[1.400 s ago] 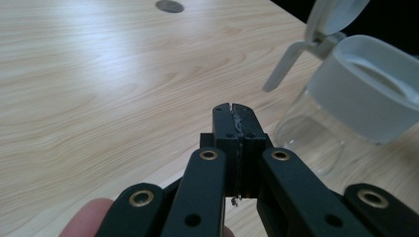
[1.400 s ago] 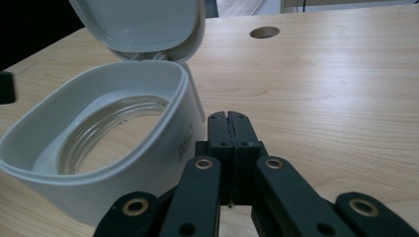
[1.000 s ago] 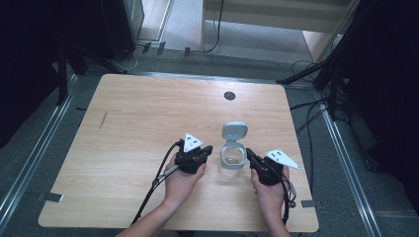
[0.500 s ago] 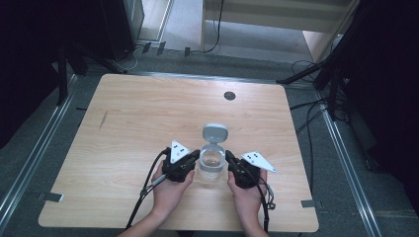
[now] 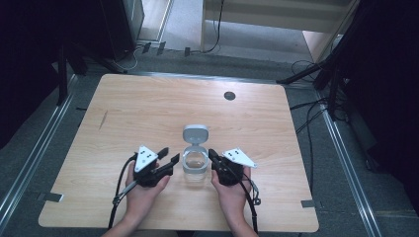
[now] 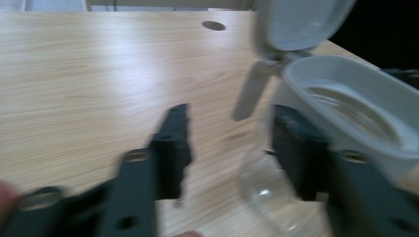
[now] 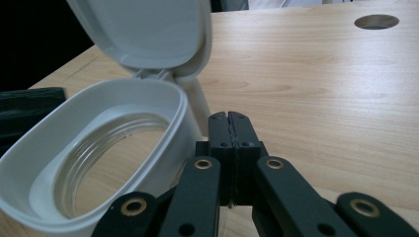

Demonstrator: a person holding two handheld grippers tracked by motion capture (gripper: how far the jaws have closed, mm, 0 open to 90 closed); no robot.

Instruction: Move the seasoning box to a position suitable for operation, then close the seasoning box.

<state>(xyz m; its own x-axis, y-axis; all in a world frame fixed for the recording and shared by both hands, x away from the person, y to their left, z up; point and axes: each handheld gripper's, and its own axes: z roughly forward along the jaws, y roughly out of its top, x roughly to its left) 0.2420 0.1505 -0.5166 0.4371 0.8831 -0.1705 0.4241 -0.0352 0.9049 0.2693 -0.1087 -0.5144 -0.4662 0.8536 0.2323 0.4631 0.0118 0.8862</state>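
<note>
On the wooden bench (image 5: 148, 106), near its front edge: a clear jar (image 5: 195, 165) with white flip lid (image 5: 195, 134) raised, flanked by left hand-held gripper (image 5: 167, 159), jaws apart, and right hand-held gripper (image 5: 213, 155), jaws pressed together.

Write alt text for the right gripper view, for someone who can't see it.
A clear jar with a white rim and its hinged lid flipped open stands on a wooden table, just left of the right tongs, whose black jaws are pressed together and hold nothing. A round hole sits in the tabletop far behind.
</note>
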